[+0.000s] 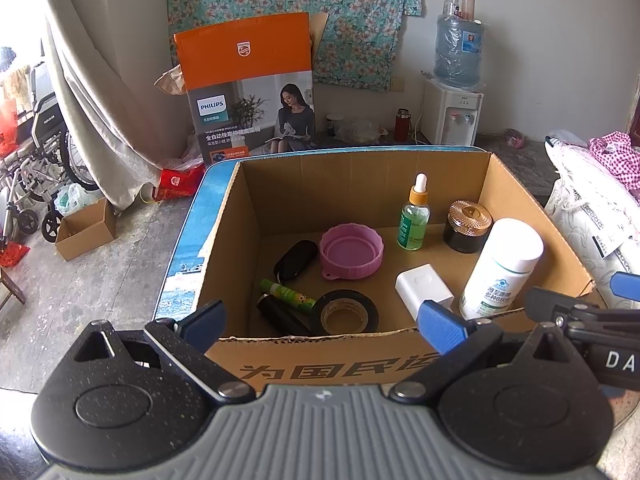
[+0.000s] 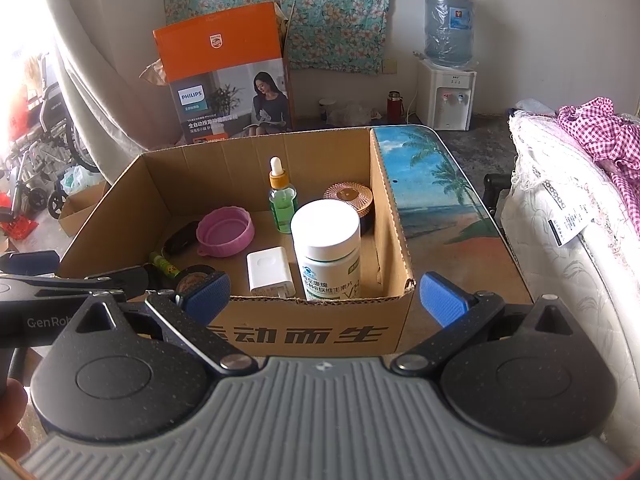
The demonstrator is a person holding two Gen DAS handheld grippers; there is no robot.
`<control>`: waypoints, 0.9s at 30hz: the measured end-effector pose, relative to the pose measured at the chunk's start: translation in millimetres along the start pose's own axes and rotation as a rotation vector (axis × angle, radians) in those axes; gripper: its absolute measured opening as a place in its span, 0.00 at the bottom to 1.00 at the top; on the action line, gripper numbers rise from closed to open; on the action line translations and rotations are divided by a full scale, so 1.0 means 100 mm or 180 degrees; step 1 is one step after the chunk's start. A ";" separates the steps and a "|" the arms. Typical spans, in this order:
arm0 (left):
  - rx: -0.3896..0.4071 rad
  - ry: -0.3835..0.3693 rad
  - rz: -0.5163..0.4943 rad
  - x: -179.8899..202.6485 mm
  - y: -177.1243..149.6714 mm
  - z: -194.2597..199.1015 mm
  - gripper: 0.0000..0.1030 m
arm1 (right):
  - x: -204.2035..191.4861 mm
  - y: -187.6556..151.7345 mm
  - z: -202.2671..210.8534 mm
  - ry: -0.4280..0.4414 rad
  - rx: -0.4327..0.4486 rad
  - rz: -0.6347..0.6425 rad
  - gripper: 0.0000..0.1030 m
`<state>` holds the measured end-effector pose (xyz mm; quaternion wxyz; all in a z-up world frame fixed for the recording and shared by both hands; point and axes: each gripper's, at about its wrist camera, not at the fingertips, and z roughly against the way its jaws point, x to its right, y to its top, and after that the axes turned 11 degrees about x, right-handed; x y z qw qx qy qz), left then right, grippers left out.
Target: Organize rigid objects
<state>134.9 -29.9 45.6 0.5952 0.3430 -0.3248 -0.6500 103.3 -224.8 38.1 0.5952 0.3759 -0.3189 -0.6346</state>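
Your left claw [image 1: 322, 318] is spread wide w/ nothing between its blue pads, hanging just in front of the near wall of the cardboard box [image 1: 344, 364]. Your right claw [image 2: 324, 298] is likewise spread and empty, at the box's near right corner; its own view shows the desk [image 2: 436, 196] w/ a beach-and-palm print, bare to the right of the box.

Inside the box, nearest you: a black tape roll [image 1: 344, 314] lying flat by the near wall, a black cylinder [image 1: 280, 316] and a green tube [image 1: 286, 292] beside it on the left. To the right, a white adapter [image 1: 424, 288] lies flat, and a white vitamin bottle [image 1: 502, 270] stands upright near the right wall.

Mid-box: a black case [image 1: 294, 260] left of center, w/ a pink lid [image 1: 352, 252] just beside it, open side up.

Toward the back: a green dropper bottle [image 1: 414, 216] upright, and a dark jar w/ copper cap [image 1: 468, 222] to its right.

Beyond the desk, on the floor: an orange Philips carton [image 1: 250, 88] against the wall, a water dispenser [image 1: 454, 112] w/ its jug, and a red flask [image 1: 401, 124] between them. A wheelchair [image 1: 36, 152] sits far left.
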 end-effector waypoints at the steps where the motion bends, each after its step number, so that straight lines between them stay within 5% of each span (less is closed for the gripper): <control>1: 0.0000 0.0000 0.0000 0.00 0.00 0.00 0.99 | 0.00 0.00 0.00 0.0000 0.0001 0.0001 0.99; 27: -0.0014 0.0024 0.0002 -0.02 -0.02 0.02 0.99 | -0.01 -0.03 -0.01 -0.0004 -0.0017 -0.0006 0.99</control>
